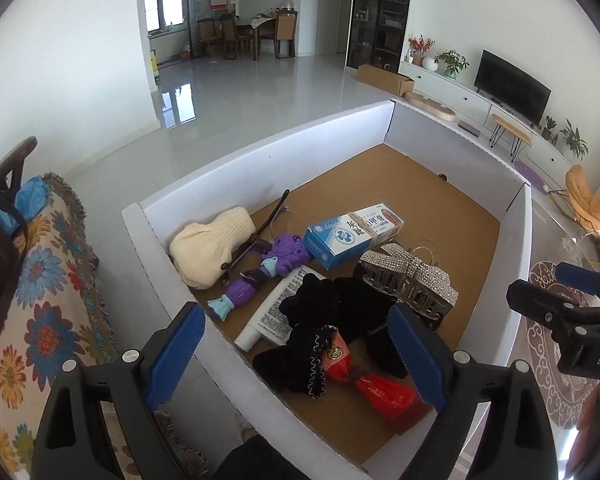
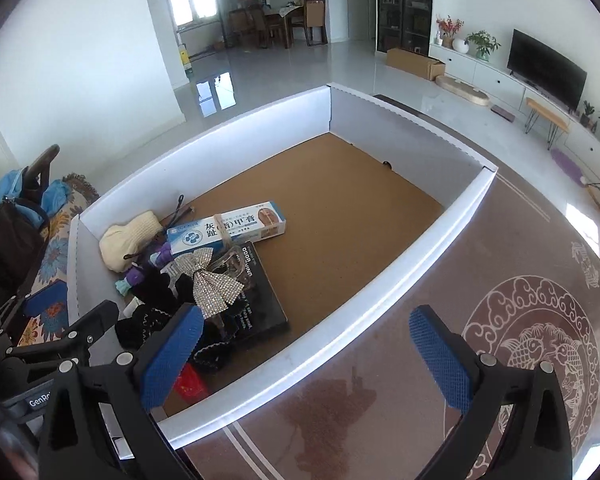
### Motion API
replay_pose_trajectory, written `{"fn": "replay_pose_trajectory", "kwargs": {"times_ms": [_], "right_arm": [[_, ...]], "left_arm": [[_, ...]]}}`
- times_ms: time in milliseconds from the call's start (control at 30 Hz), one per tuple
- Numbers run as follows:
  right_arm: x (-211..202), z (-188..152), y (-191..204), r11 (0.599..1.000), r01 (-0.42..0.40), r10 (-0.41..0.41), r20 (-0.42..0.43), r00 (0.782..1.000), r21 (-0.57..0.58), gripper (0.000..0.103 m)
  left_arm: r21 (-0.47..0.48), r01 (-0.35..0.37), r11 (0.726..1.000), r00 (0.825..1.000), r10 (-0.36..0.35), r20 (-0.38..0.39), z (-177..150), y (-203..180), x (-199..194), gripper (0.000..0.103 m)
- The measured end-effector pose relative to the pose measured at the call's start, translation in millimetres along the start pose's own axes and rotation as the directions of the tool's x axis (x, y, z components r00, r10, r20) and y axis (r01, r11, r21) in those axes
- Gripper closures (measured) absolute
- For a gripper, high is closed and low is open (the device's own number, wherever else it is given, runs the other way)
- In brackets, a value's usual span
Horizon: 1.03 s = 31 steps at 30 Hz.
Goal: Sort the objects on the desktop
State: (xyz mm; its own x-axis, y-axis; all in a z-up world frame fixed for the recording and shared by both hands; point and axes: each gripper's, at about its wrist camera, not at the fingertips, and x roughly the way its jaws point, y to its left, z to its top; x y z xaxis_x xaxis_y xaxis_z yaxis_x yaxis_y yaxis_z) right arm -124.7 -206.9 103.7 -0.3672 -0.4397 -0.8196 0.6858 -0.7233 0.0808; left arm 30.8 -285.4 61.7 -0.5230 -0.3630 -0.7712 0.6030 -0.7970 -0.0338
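Both the left gripper (image 1: 296,360) and right gripper (image 2: 306,356) are hovering spread apart and empty; the clutter is sitting at the white tray's (image 2: 432,236) seven o'clock corner. Better singling out the ointment box (image 1: 352,236) on top, gripping across its narrow sides.

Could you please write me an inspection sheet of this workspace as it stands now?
Surface: white-walled tray with brown floor, far half bare.
Job's things: cream knit pouch, purple toy, blue-and-white medicine box, white tube, rhinestone bow clip, black velvet item, red packets, piled at the near-left end.
Clutter: dark box under the pile.
Grippers: left gripper open, empty; right gripper open, empty.
Cables: nothing seen.
Surroundings: floral throw, television.
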Motion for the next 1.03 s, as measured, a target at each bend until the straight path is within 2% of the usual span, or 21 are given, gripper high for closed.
{"fn": "replay_pose_trajectory", "kwargs": {"times_ms": [67,167,300,667,900,1033], "right_arm": [[7.6,0.7,8.9,1.000,0.008,-0.009,-0.037,0.999,-0.025,0.000],[6.0,5.8,17.0,0.996,0.077,-0.078,-0.017,0.997,-0.054,0.000],[-1.9,12.8,16.6,0.999,0.040,-0.040,0.001,0.999,-0.012,0.000],[-10.6,13.5,25.8,0.995,0.074,-0.073,0.023,0.997,-0.063,0.000],[-8.5,10.1,26.8,0.995,0.076,-0.075,0.020,0.997,-0.067,0.000],[-7.3,8.0,27.0,0.995,0.076,-0.075,0.020,0.997,-0.069,0.000]], "left_arm": [[0.004,0.001,1.000,1.000,-0.001,0.017,1.6,3.6,-2.9,0.010],[0.009,0.003,1.000,1.000,-0.003,0.018,2.9,5.3,-3.6,0.010],[0.003,0.001,1.000,1.000,-0.001,0.020,5.1,5.8,-3.9,0.010],[-0.002,-0.008,1.000,0.997,0.008,0.073,8.6,2.5,-16.8,0.010],[-0.008,0.005,1.000,0.998,-0.004,0.069,7.3,4.4,-15.1,0.010],[-0.011,-0.035,0.999,0.987,0.036,0.155,1.0,2.8,-26.7,0.010]]}}
